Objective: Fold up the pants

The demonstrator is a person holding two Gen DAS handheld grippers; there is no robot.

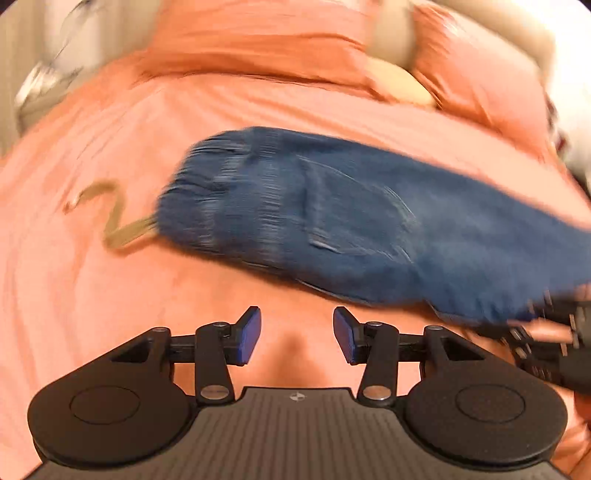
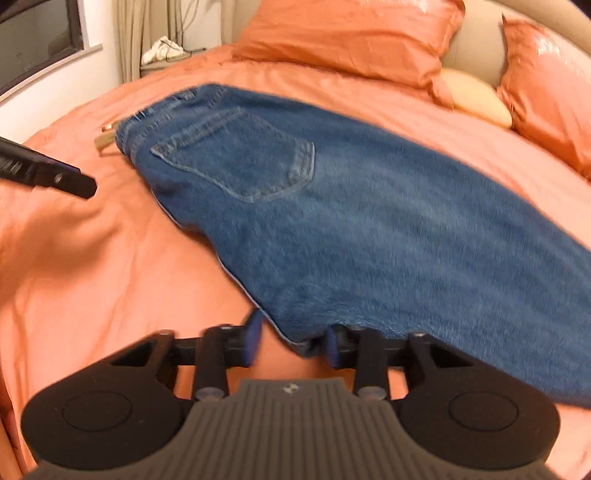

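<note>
Blue jeans [image 1: 332, 218] lie folded lengthwise on an orange bedspread [image 1: 92, 277], waistband to the left, back pocket [image 2: 240, 155] up, legs running off to the right. A tan belt [image 1: 110, 218] trails from the waistband. My left gripper [image 1: 297, 334] is open and empty, over bare bedspread just in front of the jeans. My right gripper [image 2: 291, 341] is open, its jaws standing either side of the near edge of the jeans [image 2: 369, 240], not clamped. The left view is motion-blurred. The right gripper also shows at the right edge of the left wrist view [image 1: 546, 339].
Orange pillows [image 2: 351, 33] and a cream cushion [image 2: 476, 99] lie at the head of the bed. A curtain and a bedside table with white cloth [image 2: 162, 50] stand at the far left. Part of the left gripper [image 2: 48, 173] shows at left.
</note>
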